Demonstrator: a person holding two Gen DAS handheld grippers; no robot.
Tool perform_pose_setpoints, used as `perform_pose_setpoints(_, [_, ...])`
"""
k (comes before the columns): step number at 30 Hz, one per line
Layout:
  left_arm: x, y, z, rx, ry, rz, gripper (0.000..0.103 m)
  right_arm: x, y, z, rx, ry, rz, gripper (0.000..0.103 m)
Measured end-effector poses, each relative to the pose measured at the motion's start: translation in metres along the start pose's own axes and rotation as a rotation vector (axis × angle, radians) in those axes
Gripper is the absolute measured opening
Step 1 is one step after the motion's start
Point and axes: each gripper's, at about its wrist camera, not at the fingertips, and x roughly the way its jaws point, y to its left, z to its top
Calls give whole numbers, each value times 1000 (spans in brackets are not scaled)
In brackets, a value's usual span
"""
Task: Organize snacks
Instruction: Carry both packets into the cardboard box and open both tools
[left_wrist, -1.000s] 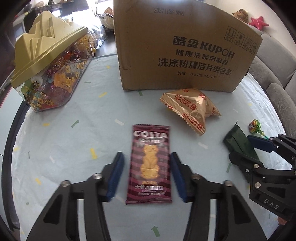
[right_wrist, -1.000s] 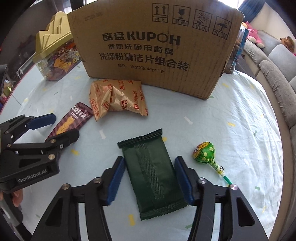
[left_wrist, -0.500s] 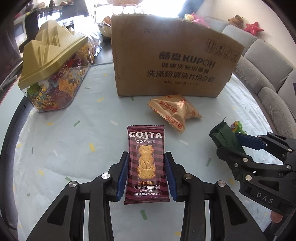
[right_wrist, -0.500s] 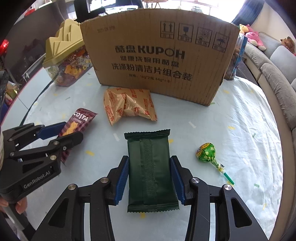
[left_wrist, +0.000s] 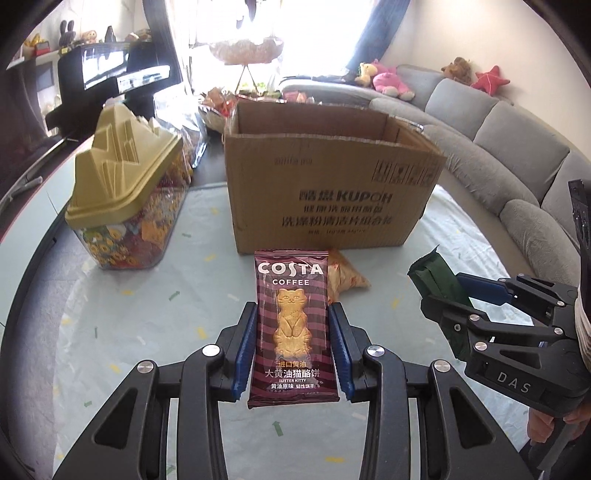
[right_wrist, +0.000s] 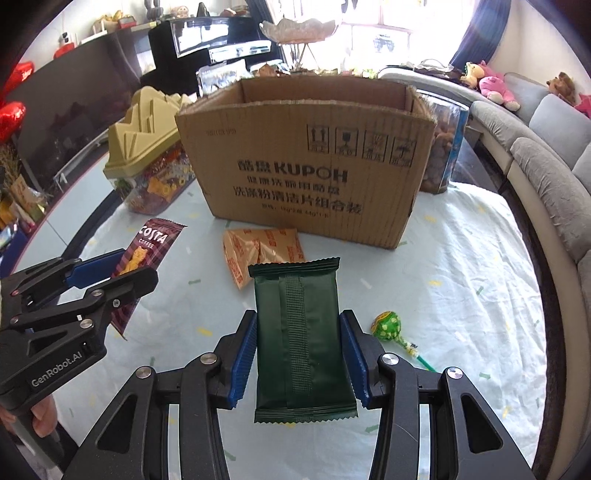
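Note:
My left gripper (left_wrist: 291, 332) is shut on a maroon Costa biscuit packet (left_wrist: 291, 325) and holds it above the table. It also shows in the right wrist view (right_wrist: 142, 258). My right gripper (right_wrist: 299, 347) is shut on a dark green snack packet (right_wrist: 301, 339), lifted off the table; the packet shows in the left wrist view (left_wrist: 437, 280). An open cardboard box (right_wrist: 314, 158) stands ahead of both grippers (left_wrist: 332, 184). An orange biscuit bag (right_wrist: 258, 254) lies in front of the box. A green lollipop (right_wrist: 388, 326) lies right of my right gripper.
A clear candy jar with a gold lid (left_wrist: 125, 199) stands left of the box (right_wrist: 151, 158). A jar of snacks (right_wrist: 443, 147) stands behind the box's right side. A grey sofa (left_wrist: 517, 155) curves along the right. The table has a pale cloth (right_wrist: 461, 258).
Both grippers closed on their packets and lifted them off the table. The views rose, so the box's open top shows now.

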Motion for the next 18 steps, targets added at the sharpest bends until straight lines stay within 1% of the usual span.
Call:
perform_pose_setpoints(13, [-37, -6, 42, 20, -129, -5, 38, -47, -4, 35, 7, -150, -12, 46])
perform_pose_setpoints(18, [-45, -9, 57, 25, -172, -8, 38, -62, -7, 49, 10, -199, -8, 46])
